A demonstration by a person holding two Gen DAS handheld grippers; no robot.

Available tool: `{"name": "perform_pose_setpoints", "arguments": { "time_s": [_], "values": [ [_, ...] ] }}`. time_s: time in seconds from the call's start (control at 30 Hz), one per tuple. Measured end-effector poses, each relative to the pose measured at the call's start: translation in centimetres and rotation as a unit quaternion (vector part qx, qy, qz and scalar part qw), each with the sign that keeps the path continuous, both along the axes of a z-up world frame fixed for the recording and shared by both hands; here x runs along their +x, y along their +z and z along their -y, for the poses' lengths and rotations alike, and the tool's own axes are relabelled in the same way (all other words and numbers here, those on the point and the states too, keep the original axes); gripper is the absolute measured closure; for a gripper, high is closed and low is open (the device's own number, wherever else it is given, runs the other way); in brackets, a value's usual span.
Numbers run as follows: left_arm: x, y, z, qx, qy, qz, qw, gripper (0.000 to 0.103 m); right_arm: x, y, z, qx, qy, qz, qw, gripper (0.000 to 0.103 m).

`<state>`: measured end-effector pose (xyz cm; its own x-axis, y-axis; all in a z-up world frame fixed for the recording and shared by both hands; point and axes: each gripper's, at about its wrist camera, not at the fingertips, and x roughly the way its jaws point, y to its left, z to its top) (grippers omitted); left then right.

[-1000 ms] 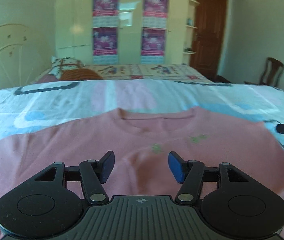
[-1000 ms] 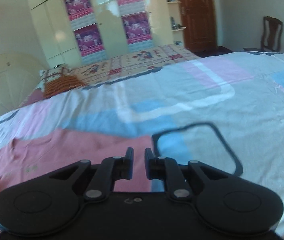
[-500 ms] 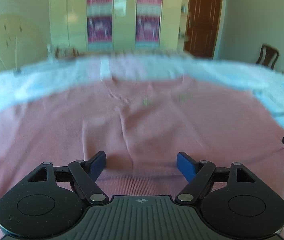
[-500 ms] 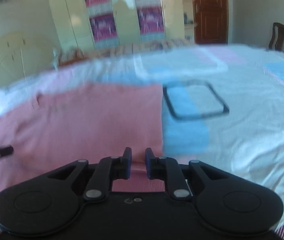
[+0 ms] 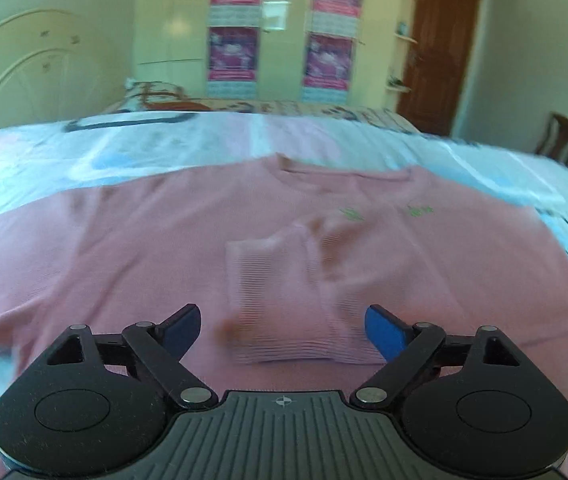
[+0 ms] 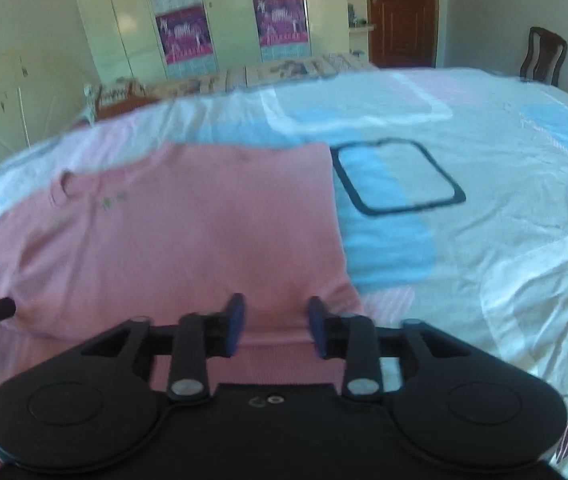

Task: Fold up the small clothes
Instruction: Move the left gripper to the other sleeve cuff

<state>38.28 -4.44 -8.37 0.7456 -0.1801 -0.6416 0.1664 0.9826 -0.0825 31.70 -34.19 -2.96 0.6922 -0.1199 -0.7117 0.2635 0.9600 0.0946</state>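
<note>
Shirt: a pink knit shirt (image 5: 163, 248) lies spread on the bed (image 6: 504, 208), collar at the far side, ribbed hem nearest both claws.
Left claw (image 5: 281, 326): jaws wide apart, empty, with a bunched ridge of hem just ahead between them.
Right claw (image 6: 275, 326): jaws parted, astride the hem near the shirt's right edge, not yet pinching.
Handling: likely light, soft and limp; it will sag and wrinkle when lifted.
Hold: pinch the thicker ribbed hem, one claw toward each bottom corner.
</note>
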Motion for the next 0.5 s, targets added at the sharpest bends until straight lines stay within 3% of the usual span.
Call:
{"name": "perform_pose_setpoints", "arguments": {
  "time_s": [0.03, 0.13, 0.2, 0.27, 0.4, 0.5],
  "values": [
    [-0.2, 0.1, -1.6, -0.006, 0.022, 0.002, 0.9997, 0.015, 0.2, 0.2, -0.4, -0.009, 0.0, 0.003, 1.0, 0.044],
    [-1.0, 0.6, -8.0, -0.018, 0.099, 0.008, 0.9949, 0.015, 0.6, 0.6, -1.1, -0.002, 0.005, 0.013, 1.0, 0.053],
    [-1.7, 0.7, -12.9, -0.025, 0.151, 0.007, 0.9881, 0.015, 1.1, 0.6, -1.6, 0.006, 0.007, 0.017, 1.0, 0.053],
    [-2.4, 0.7, -17.7, -0.026, 0.205, 0.005, 0.9784, 0.015, 1.7, 0.5, -2.5, 0.006, 0.011, 0.019, 1.0, 0.059],
    [-3.9, 0.4, -25.4, -0.017, 0.293, 0.002, 0.9561, 0.015, 3.3, 0.2, -5.0, 0.016, 0.024, 0.014, 0.999, 0.06],
    [-4.8, -0.2, -30.2, -0.045, 0.344, -0.001, 0.9378, 0.015, 4.4, 0.1, -7.5, 0.017, 0.045, 0.011, 0.999, 0.061]
  ]
}}
